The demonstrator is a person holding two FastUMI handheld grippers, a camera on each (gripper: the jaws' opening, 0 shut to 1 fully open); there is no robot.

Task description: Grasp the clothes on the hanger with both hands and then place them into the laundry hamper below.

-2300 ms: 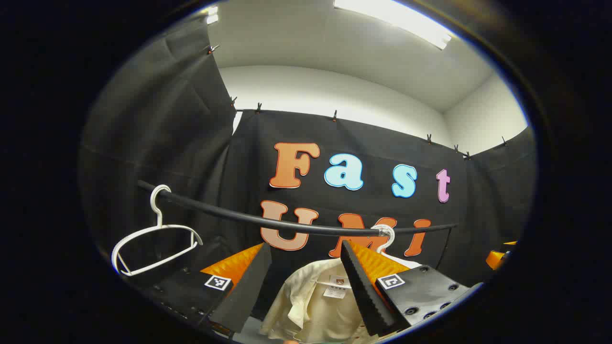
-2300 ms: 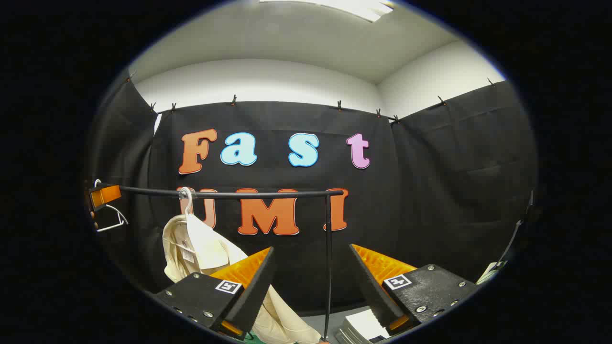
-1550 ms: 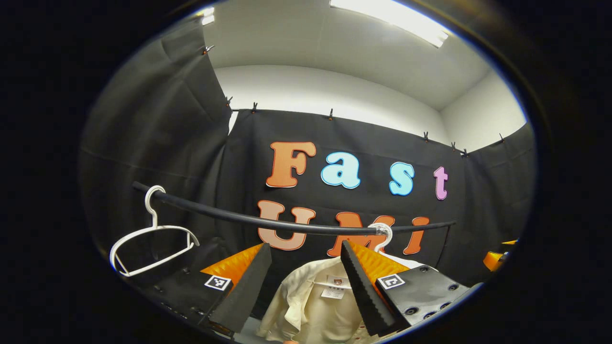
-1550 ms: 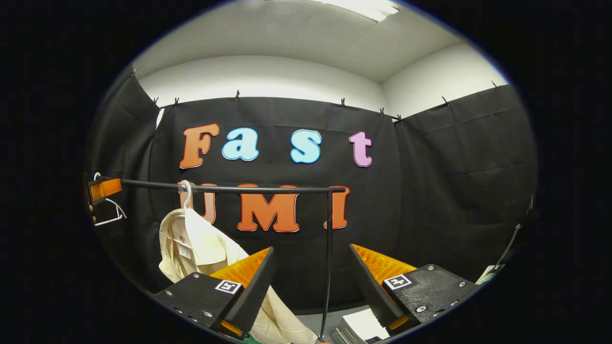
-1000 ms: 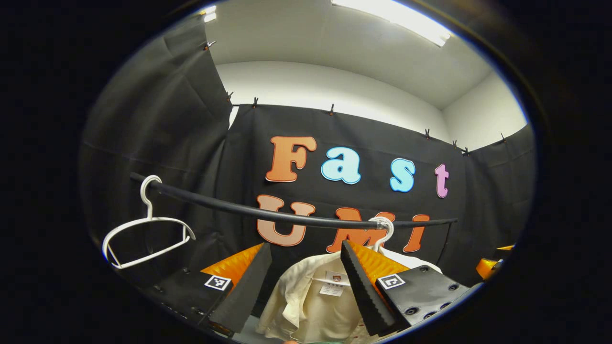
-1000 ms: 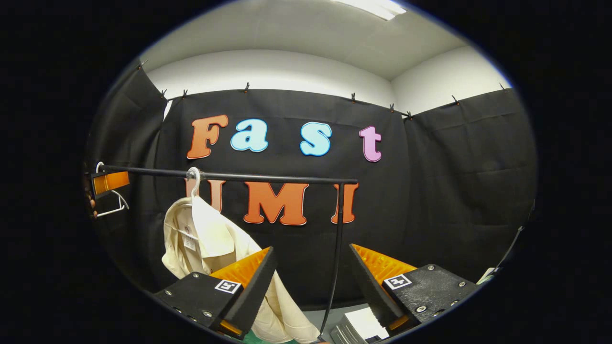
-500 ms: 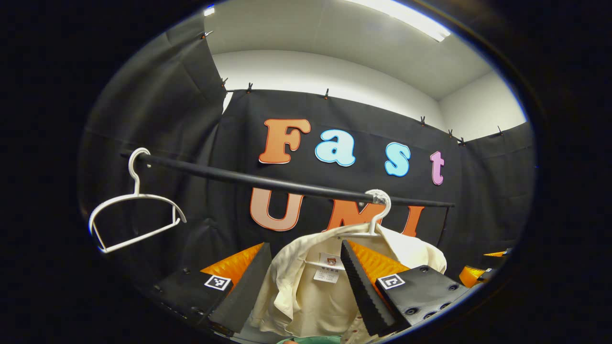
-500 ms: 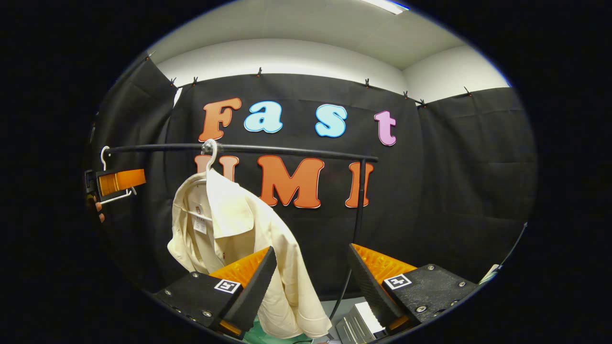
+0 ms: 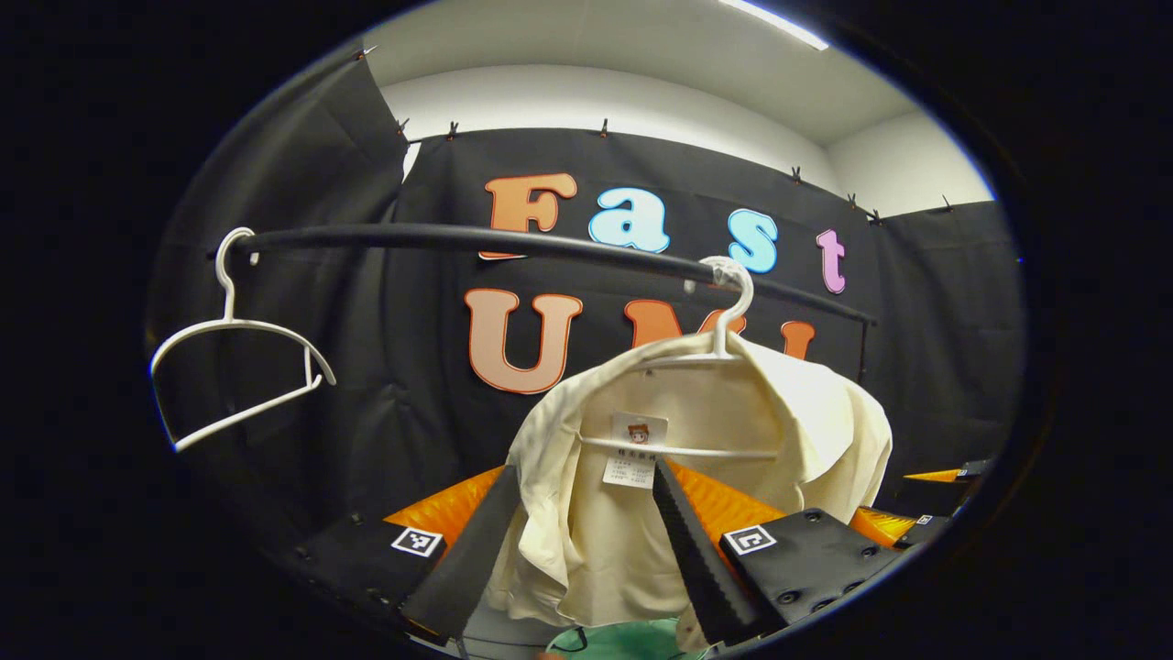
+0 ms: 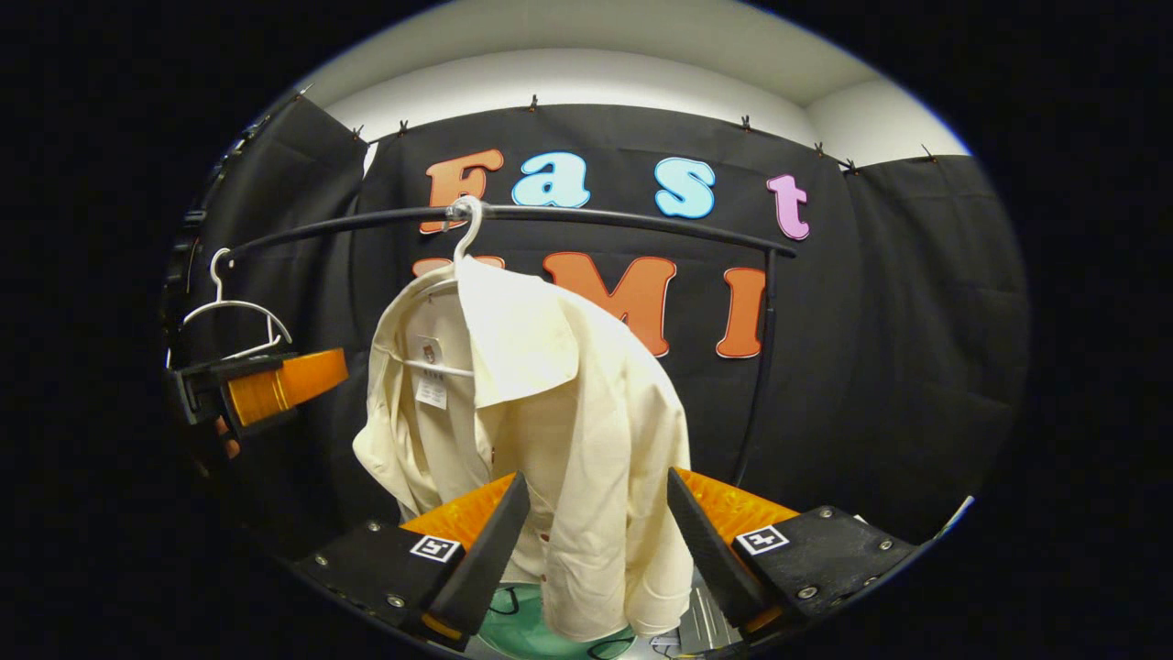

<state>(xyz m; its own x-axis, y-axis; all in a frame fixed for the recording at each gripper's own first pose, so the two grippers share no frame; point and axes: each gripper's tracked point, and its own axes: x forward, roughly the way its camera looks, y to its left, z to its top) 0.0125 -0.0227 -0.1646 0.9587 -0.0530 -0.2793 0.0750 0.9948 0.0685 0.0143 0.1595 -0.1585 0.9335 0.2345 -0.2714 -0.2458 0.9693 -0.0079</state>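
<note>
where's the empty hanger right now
The empty white hanger hangs at the left end of the black rail in the left gripper view, well left of the cream shirt on its own hanger.

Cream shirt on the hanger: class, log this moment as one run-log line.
phase: approach | cream shirt: on white hanger on rail | left gripper: open | right gripper: open | hamper: below

Both grippers look like the same build. The left gripper (image 9: 579,541) and the right gripper (image 10: 596,550) each have two wedge-shaped fingers with toothed inner edges, bolted to chunky black blocks. Every block has small silver screws and a little square black-and-white marker stuck on top.
</note>
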